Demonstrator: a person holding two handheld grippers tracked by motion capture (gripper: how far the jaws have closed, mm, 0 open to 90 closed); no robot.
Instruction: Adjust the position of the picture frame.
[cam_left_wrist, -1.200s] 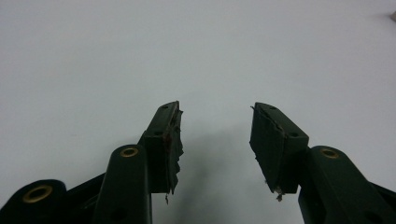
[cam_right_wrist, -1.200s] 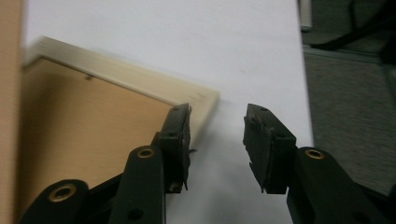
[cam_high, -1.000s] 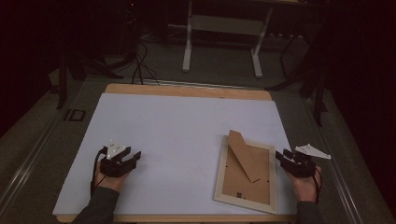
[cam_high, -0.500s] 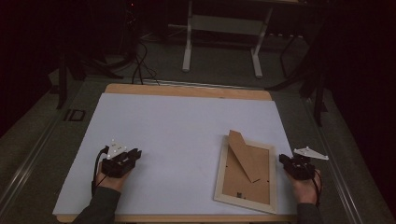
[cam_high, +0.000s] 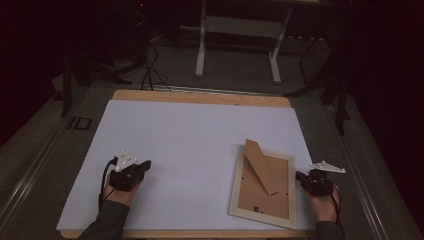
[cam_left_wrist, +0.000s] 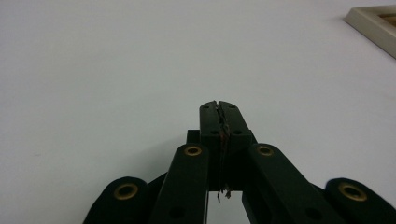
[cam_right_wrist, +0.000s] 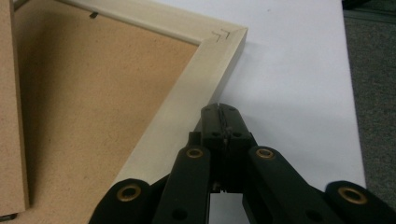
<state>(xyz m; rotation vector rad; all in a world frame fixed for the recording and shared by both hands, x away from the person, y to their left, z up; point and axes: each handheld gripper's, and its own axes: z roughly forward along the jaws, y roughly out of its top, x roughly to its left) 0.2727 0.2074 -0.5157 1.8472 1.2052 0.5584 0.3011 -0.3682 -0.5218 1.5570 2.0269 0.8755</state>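
Note:
A pale wooden picture frame lies face down on the white sheet, its brown backing and fold-out stand facing up. My right gripper rests just off the frame's right edge; in the right gripper view its jaws have just been closing and now stand shut with nothing between them, beside the frame's rail. My left gripper lies on the sheet at the near left, far from the frame. Its jaws have also just been closing and are pressed together, empty. A corner of the frame shows far off.
The white sheet covers a wooden table. Beyond the table's far edge stand a white stand's legs and dark cables on the floor. Grey floor lies past the sheet's right edge.
Both grippers' jaws closed from partly open to shut. The right hand drew back slightly toward the near edge. The frame has not moved.

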